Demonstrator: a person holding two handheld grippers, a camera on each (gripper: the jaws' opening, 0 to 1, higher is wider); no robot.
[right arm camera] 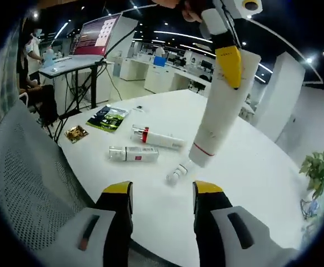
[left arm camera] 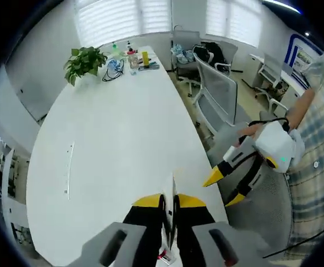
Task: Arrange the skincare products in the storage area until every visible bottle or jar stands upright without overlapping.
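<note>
My left gripper (left arm camera: 170, 201) is shut on the flat crimped end of a white tube, seen edge-on between its yellow-tipped jaws. In the right gripper view the left gripper (right arm camera: 229, 62) comes in from the top, and the white tube (right arm camera: 220, 114) with a red band hangs tilted from it, cap end low over the table. Below it two white bottles (right arm camera: 157, 138) (right arm camera: 133, 153) lie on their sides, and a small white bottle (right arm camera: 175, 174) lies nearer. My right gripper (right arm camera: 162, 192) stands open and holds nothing, just off the table's edge (left arm camera: 224, 189).
A green sachet (right arm camera: 109, 118) and a small gold packet (right arm camera: 75, 133) lie near the table corner. A potted plant (left arm camera: 85, 61) and several bottles (left arm camera: 131, 58) stand at the far end of the long white table (left arm camera: 111, 128). Office chairs (left arm camera: 220, 94) line its right side.
</note>
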